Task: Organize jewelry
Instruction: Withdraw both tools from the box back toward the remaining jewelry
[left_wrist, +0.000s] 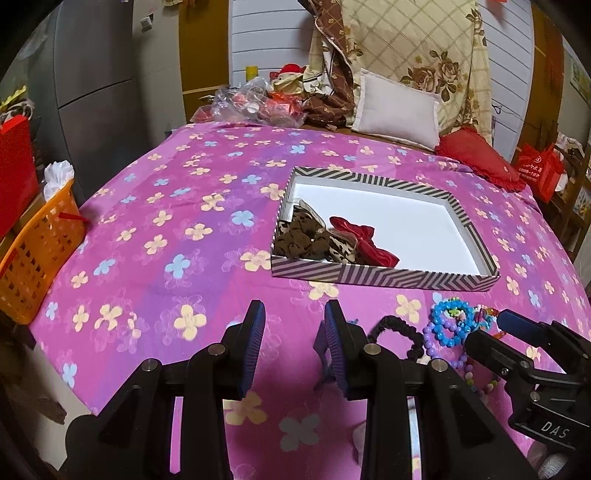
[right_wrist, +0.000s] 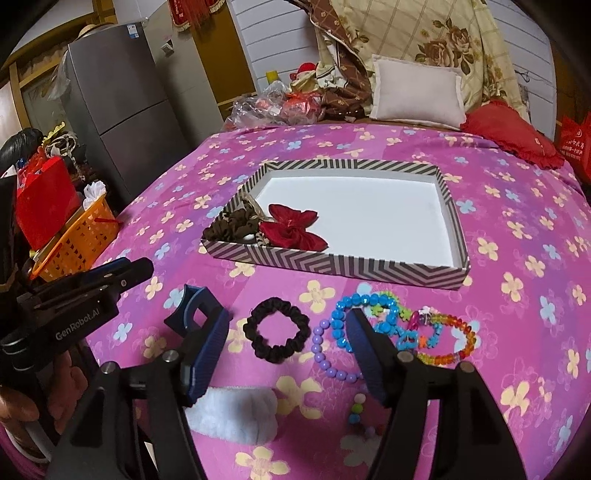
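Mostly bare, striped tray (right_wrist: 452, 206) lies near black scrunchie (right_wrist: 276, 334).

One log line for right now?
left claw: open, empty | right claw: open over black scrunchie | striped box: red bow inside

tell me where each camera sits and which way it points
Left wrist view: rides the left gripper low over the near edge of the pink flowered bedspread, facing up the bed to the striped box; its own open fingers show, and the right gripper enters at right.
Right wrist view: rides the right gripper further right, facing the same way, over the black scrunchie and bead bracelets; its open fingers show, and the left gripper enters at left.
Shared: box, red bow, scrunchie, bracelets, white pillow.
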